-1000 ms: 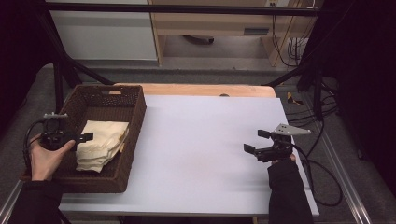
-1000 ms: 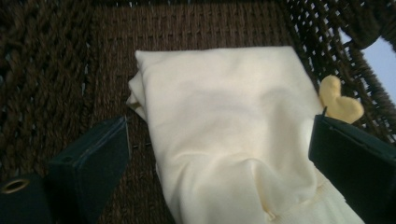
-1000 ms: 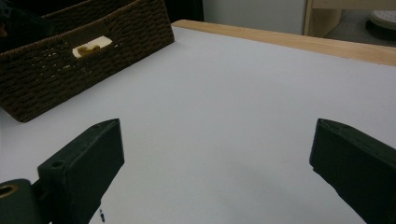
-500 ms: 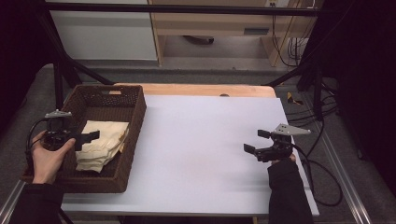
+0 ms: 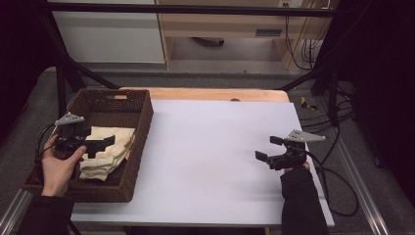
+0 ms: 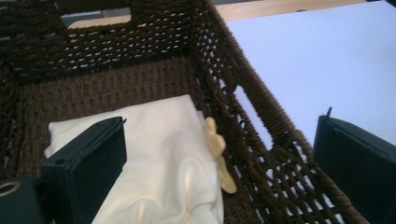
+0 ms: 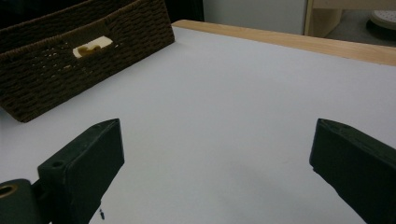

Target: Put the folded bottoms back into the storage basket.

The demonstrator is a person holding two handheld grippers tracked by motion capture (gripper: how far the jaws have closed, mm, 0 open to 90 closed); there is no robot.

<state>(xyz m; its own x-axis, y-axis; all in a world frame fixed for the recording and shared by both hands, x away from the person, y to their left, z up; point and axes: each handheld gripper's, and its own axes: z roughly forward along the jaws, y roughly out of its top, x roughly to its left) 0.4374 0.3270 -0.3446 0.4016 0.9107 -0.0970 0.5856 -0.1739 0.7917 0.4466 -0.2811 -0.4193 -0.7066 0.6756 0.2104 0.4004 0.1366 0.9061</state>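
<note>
A dark brown wicker basket (image 5: 143, 122) stands at the table's left and holds a folded cream cloth (image 5: 111, 151). My left gripper (image 5: 101, 144) hovers open over the cloth inside the basket. In the left gripper view, my left gripper (image 6: 219, 126) has one jaw above the cloth (image 6: 159, 149) and the other out past the basket wall (image 6: 243, 107). My right gripper (image 5: 268, 149) is held open above the white tabletop at the right, with nothing between its jaws. In the right gripper view, my right gripper (image 7: 217, 130) faces the basket (image 7: 56, 74), where cloth (image 7: 93, 45) shows through the handle slot.
The white table surface (image 5: 215, 147) stretches between the basket and my right hand, with a wooden strip (image 5: 210, 94) along its far edge. Black frame poles (image 5: 61, 73) and cables (image 5: 337, 161) flank the table.
My left gripper has shifted a little to the right over the cloth and its jaws stand wider apart. My right gripper has stayed in place.
</note>
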